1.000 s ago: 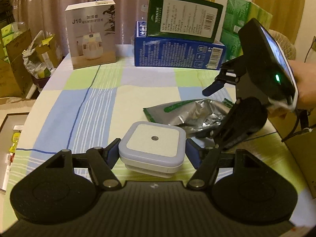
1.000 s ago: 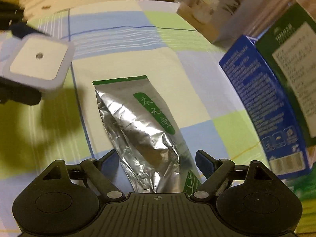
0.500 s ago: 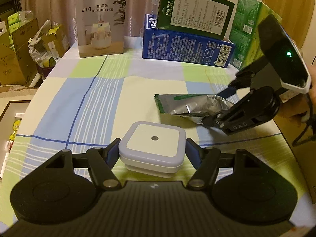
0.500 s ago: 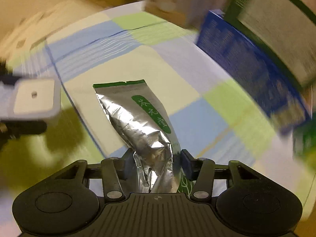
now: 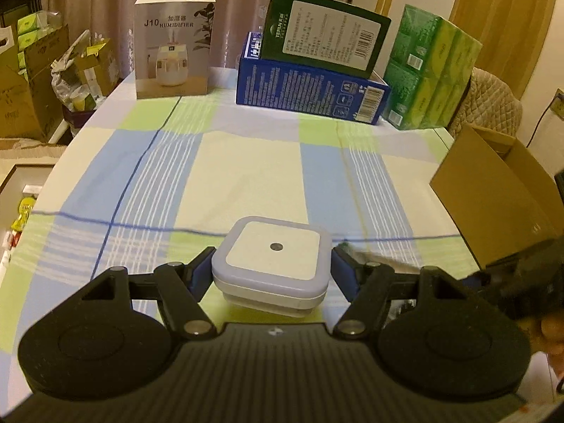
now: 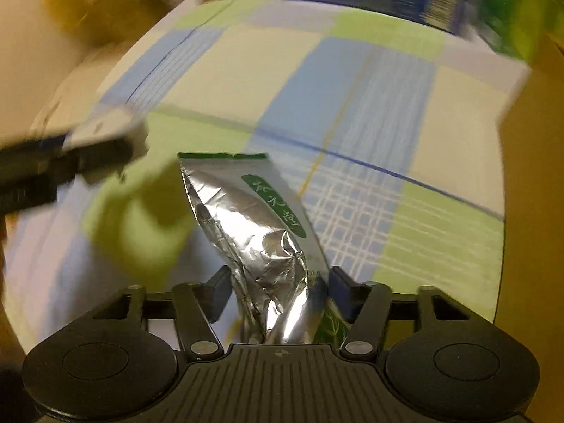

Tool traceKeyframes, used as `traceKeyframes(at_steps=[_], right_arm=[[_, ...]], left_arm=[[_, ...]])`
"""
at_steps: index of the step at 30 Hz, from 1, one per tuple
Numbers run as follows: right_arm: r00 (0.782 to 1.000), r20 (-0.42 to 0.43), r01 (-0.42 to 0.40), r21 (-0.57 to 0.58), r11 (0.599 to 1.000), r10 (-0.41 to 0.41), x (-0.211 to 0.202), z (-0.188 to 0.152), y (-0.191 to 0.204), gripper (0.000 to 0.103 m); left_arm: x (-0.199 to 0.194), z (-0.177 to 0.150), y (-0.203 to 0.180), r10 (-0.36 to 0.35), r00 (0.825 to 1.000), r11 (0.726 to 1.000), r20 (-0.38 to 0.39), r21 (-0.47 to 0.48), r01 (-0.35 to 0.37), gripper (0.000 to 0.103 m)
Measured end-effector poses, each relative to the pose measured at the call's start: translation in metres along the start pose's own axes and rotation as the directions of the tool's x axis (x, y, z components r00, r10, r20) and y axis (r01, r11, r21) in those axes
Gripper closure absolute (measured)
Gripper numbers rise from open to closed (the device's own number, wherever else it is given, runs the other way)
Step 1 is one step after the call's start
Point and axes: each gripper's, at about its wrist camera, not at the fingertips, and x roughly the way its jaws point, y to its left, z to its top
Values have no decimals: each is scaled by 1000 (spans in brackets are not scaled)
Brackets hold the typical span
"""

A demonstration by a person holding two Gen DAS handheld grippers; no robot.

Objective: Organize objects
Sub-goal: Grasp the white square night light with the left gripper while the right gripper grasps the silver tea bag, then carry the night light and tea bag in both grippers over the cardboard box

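My left gripper [image 5: 271,275] is shut on a white square device with a small round dot on top [image 5: 273,259], held above the checked tablecloth [image 5: 218,169]. My right gripper [image 6: 278,289] is shut on the lower end of a silver foil pouch with a green label [image 6: 253,218], lifted off the table. In the right wrist view, which is blurred, the left gripper and the white device [image 6: 105,134] show at the left. In the left wrist view the right gripper [image 5: 521,282] is a dark blur at the right edge.
At the table's back stand a white humidifier box [image 5: 174,46], a blue box [image 5: 310,88] with a dark green box [image 5: 326,35] on it, and a green tissue pack [image 5: 430,70]. An open cardboard box [image 5: 493,190] stands at the right edge. Cartons clutter the floor at left [image 5: 31,81].
My right gripper closed on the foil pouch, lifted it off the table and swung back to the right. My left gripper pulled back with the white device still in it.
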Motion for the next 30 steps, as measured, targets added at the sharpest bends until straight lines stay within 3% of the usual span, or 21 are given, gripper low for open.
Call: traceKeyframes(at_steps=[5,8,10,12,15,20,24,30], right_arm=[[999,-3,31,-291,956,-33,9,0,22,34],[1000,-15,21,-343,939,-27,17,-8,26,34],[999,-16,25,-309,951,-32,18,-7,25,37],[999,1,47,-272,961,-48,16,-11,22,52],[1000,14,29,-209,977,-27,8,-13,19,61],[996,91,14,8,1000,-15,-23,-29,13,62],[985,173,-21,189,982,-12,-59,-55,7,62],[972,223,4,288,958,-71,-112,-90,18,62]], left_arm=[[-13,-13,-1,6,1000,1000,-18,3,-6,38],[-19,-19,0,7,1000,1000,-26,1,-7,38],[-20,-21,0,11,999,1000,-32,6,-10,38],[-22,-23,1,12,999,1000,-38,6,-11,38],[-24,-26,0,13,999,1000,-44,6,-13,38],[-32,-29,-5,8,999,1000,-49,-2,-8,38],[-49,-29,-16,12,999,1000,-42,15,-12,38],[-78,-35,-39,20,999,999,-40,47,-18,38]])
